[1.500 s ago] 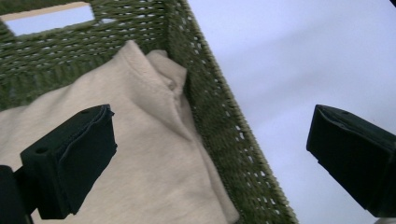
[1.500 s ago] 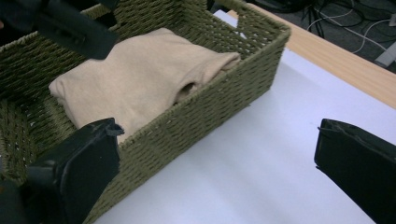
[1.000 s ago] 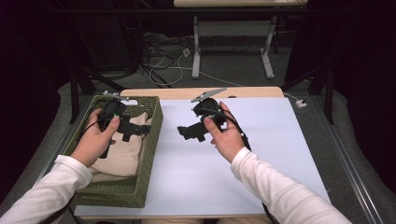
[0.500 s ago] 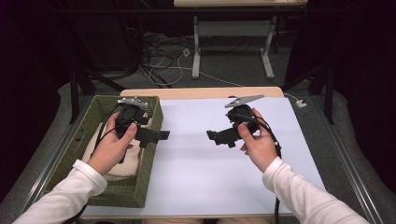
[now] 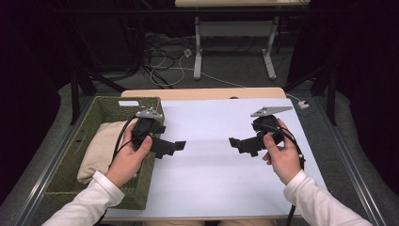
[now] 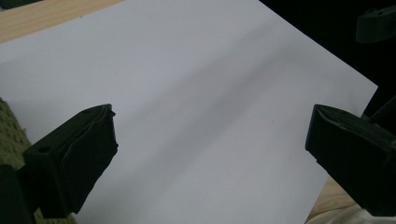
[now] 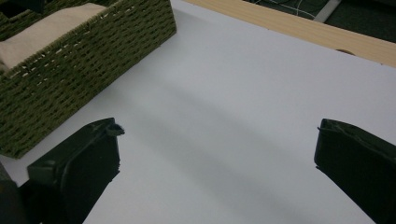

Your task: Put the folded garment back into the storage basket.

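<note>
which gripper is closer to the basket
Left. The left gripper is just past the basket rim, over the white sheet; the right gripper is farther across the sheet. Both are open.

Left gripper [image 5: 178, 146] held over the table [image 5: 211, 188] just beside the right wall of the green woven basket [image 5: 106, 106], jaws pointing right, nothing between them. Right gripper [image 5: 234, 142] held over the right half of the white surface, jaws pointing left toward the other, well apart from it. Beige cushion [image 5: 101, 150] lying inside the basket, partly under the left forearm.
</note>
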`<state>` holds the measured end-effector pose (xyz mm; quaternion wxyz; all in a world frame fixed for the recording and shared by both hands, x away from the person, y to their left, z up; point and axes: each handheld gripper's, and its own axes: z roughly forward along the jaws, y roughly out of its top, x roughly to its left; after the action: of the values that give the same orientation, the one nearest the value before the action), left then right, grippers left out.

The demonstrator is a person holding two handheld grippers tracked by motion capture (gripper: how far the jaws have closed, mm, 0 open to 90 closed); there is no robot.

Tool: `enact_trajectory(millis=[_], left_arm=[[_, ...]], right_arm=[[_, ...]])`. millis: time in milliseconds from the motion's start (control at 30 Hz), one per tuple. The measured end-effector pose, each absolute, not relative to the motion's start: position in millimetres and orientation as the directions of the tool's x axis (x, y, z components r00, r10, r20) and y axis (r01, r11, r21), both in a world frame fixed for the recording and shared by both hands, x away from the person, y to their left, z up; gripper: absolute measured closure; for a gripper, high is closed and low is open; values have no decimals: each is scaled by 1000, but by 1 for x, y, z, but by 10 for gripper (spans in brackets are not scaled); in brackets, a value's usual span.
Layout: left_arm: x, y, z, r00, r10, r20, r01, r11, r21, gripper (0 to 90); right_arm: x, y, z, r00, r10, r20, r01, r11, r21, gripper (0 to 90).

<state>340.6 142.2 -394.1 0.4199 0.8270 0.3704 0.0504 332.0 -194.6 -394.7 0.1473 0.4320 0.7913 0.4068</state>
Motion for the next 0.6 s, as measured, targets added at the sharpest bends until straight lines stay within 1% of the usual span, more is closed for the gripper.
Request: enact_trajectory(millis=[133, 167, 300, 333, 467, 600], left_arm=[[336, 139, -403, 712, 659, -243, 572, -343, 745, 28], [335, 138, -406, 703, 662, -260, 578, -320, 750, 29], [328, 134, -415, 702, 657, -277, 580, -301, 757, 30], [327, 134, -417, 714, 650, -261, 563, -312, 765, 30], [320, 128, -425, 713, 646, -271, 562, -297, 772, 30], [314, 123, -433, 721, 645, -254, 548, -305, 779, 30]], right_arm=[[326, -206, -405, -570, 812, 125, 570, 281, 772, 0], [325, -209, -409, -567, 814, 124, 569, 278, 774, 0], [320, -221, -420, -545, 824, 156, 584, 239, 776, 0], [319, -224, -423, -539, 827, 159, 586, 233, 776, 0], [314, -234, -431, -523, 835, 169, 587, 209, 782, 0], [305, -241, -439, -508, 844, 171, 571, 181, 801, 0]])
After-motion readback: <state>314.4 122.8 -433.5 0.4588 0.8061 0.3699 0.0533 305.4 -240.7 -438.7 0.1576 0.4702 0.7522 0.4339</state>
